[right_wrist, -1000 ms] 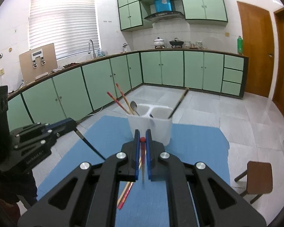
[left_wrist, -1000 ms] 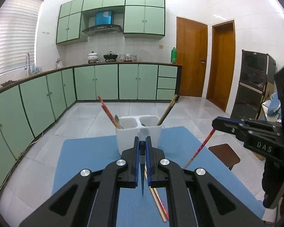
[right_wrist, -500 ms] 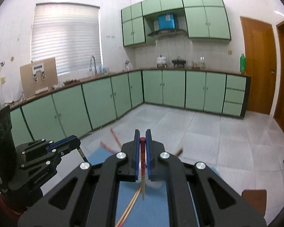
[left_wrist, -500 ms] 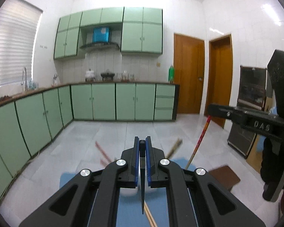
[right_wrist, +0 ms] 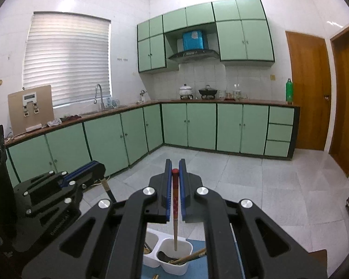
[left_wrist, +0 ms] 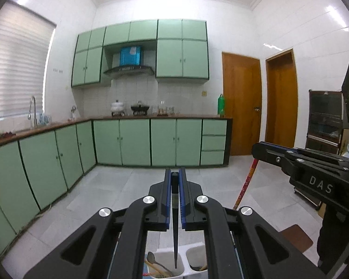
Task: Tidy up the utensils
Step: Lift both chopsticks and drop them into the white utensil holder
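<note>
Green-cabinet kitchen; both grippers' fingers clamp chopsticks, left gripper [left_wrist: 174, 179] dark chopstick [left_wrist: 175, 232], right gripper [right_wrist: 175, 169] red-tipped chopstick [right_wrist: 175, 209], above the white holder [right_wrist: 174, 255] at lower centre; lowering in comes next.

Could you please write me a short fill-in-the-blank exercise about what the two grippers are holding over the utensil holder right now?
1. The left gripper is shut on a ____ chopstick.
2. The right gripper is shut on a chopstick whose top end is ____.
3. Both chopsticks hang tip-down over a white holder with ____ compartments.
4. The holder stands on a ____ mat.

Missing words: black; red; two; blue
</note>
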The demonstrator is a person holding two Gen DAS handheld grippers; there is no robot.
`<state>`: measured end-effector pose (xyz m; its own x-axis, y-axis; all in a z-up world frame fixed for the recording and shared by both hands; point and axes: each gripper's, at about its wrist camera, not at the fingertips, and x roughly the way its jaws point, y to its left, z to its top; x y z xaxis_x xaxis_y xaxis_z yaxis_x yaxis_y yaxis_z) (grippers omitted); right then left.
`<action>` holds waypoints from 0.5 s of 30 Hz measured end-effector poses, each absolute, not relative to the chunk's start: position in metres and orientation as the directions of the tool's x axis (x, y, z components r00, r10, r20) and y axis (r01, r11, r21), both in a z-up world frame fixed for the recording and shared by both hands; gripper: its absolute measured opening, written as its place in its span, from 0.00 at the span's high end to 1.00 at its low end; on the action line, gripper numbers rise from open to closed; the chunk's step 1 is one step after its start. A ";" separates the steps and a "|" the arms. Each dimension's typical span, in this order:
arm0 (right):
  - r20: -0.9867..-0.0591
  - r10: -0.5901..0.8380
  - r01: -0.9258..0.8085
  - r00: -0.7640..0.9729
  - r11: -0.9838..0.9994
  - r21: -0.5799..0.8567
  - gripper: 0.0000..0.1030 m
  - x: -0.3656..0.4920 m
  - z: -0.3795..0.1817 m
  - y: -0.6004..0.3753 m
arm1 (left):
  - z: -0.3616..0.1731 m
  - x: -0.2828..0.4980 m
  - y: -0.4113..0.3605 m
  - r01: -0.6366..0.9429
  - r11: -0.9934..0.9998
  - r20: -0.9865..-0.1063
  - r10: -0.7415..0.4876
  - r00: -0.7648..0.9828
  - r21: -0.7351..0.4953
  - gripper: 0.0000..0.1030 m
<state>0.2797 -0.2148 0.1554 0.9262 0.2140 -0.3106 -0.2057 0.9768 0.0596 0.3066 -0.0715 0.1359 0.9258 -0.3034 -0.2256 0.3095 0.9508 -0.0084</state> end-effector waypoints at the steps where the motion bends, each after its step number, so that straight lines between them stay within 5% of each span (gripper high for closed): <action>1: -0.325 0.215 -0.206 0.921 0.976 0.062 0.95 0.284 0.148 -0.213 | 0.129 0.311 -0.071 0.308 0.951 -0.239 -0.303 0.923 -0.014 0.94; 10: -0.448 0.206 -0.220 0.870 0.975 0.021 0.92 0.291 0.094 -0.194 | 0.072 0.333 -0.060 0.305 0.952 -0.387 -0.296 0.873 -0.042 0.92; 12: -0.433 0.200 -0.213 0.879 0.977 0.017 0.77 0.282 0.095 -0.195 | 0.074 0.328 -0.055 0.304 0.951 -0.385 -0.299 0.873 -0.050 0.91; 15: -0.392 0.183 -0.189 0.902 0.982 0.023 0.68 0.259 0.103 -0.204 | 0.084 0.314 -0.047 0.300 0.952 -0.357 -0.299 0.885 -0.055 0.84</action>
